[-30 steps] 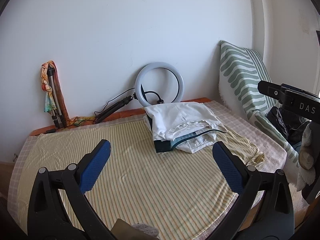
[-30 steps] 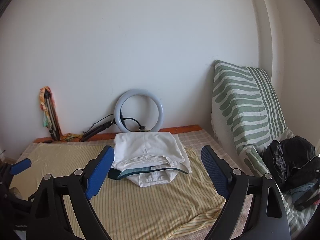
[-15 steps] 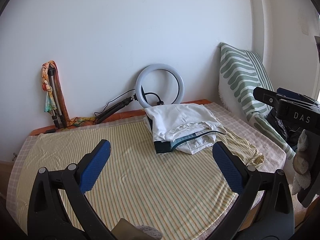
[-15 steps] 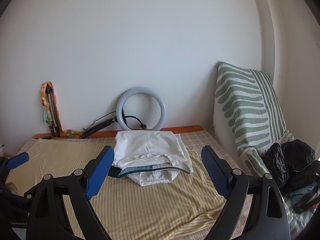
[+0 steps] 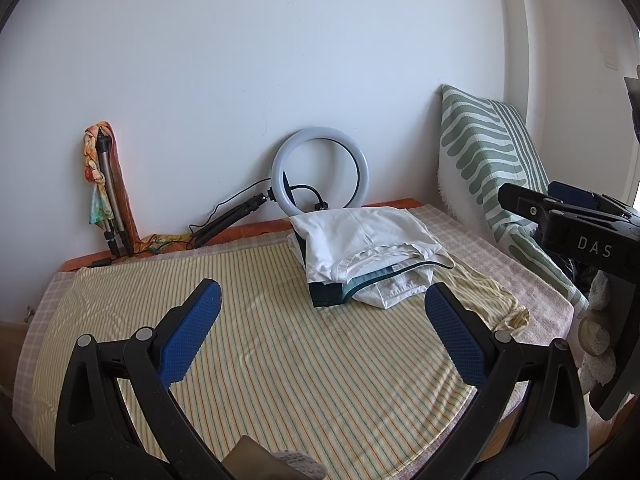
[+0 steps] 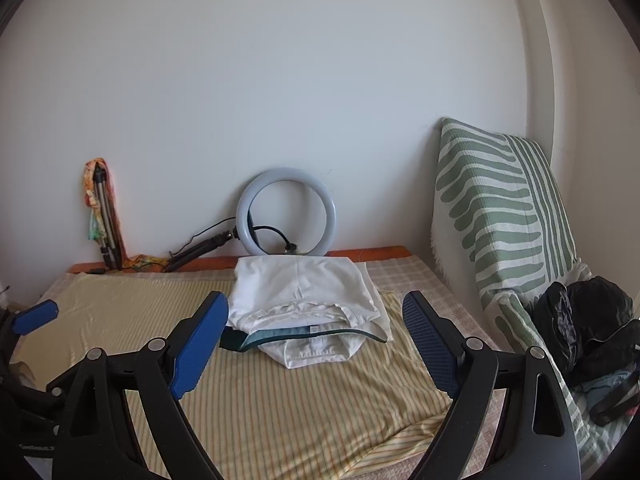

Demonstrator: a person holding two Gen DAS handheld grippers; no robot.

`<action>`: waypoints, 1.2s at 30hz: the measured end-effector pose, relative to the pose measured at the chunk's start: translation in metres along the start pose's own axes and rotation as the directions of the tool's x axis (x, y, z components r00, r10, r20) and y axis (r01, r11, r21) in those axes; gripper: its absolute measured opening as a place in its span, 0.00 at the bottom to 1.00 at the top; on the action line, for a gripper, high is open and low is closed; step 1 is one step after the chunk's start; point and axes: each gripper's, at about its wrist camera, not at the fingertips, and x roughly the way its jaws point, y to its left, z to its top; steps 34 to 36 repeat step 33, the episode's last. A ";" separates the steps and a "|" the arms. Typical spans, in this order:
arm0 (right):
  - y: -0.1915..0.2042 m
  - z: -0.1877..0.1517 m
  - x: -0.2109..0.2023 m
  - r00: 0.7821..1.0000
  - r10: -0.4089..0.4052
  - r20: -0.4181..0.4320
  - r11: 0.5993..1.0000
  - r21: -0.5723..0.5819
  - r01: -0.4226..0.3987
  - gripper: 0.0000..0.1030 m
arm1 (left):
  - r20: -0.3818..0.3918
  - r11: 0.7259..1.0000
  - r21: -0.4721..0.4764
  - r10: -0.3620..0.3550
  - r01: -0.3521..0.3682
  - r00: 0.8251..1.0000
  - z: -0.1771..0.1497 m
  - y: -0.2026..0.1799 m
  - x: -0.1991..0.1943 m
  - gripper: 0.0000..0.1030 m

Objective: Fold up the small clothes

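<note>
A stack of folded small clothes (image 5: 360, 252), white on top with a dark green piece beneath, lies at the back of the yellow striped cloth (image 5: 280, 360) on the bed. The same stack of folded clothes (image 6: 308, 304) sits ahead of my right gripper (image 6: 316, 336), which stands open and empty, short of the stack. My left gripper (image 5: 320, 320) is also open and empty, hovering over the striped cloth to the left of the stack. The right gripper's black body (image 5: 580, 232) shows at the right edge of the left wrist view.
A ring light (image 5: 318, 176) on a small tripod leans on the back wall. A folded tripod with a colourful cloth (image 5: 104, 188) stands at the left. A green striped pillow (image 6: 500, 208) is propped at the right, with dark clothes (image 6: 592, 332) piled below it.
In the left wrist view the right gripper's body has shifted slightly leftward and down. The stack and the left gripper have stayed put.
</note>
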 end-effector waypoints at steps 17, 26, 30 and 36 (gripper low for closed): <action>-0.003 -0.004 0.008 1.000 0.000 -0.025 1.000 0.014 0.000 0.86 | 0.001 1.000 0.002 0.004 -0.004 1.000 0.000 -0.001 0.000 1.00; -0.002 -0.006 0.011 1.000 -0.002 -0.031 1.000 0.008 0.002 0.86 | 0.008 1.000 0.002 0.001 -0.001 1.000 0.001 0.003 0.000 1.00; -0.003 -0.007 0.014 0.999 -0.002 -0.036 1.000 0.010 0.002 0.86 | 0.014 1.000 -0.004 -0.003 0.003 1.000 0.003 0.007 -0.002 1.00; -0.001 -0.008 0.016 0.999 -0.003 -0.040 1.000 0.007 0.004 0.86 | 0.006 1.000 -0.013 -0.005 0.005 1.000 0.002 0.011 0.001 1.00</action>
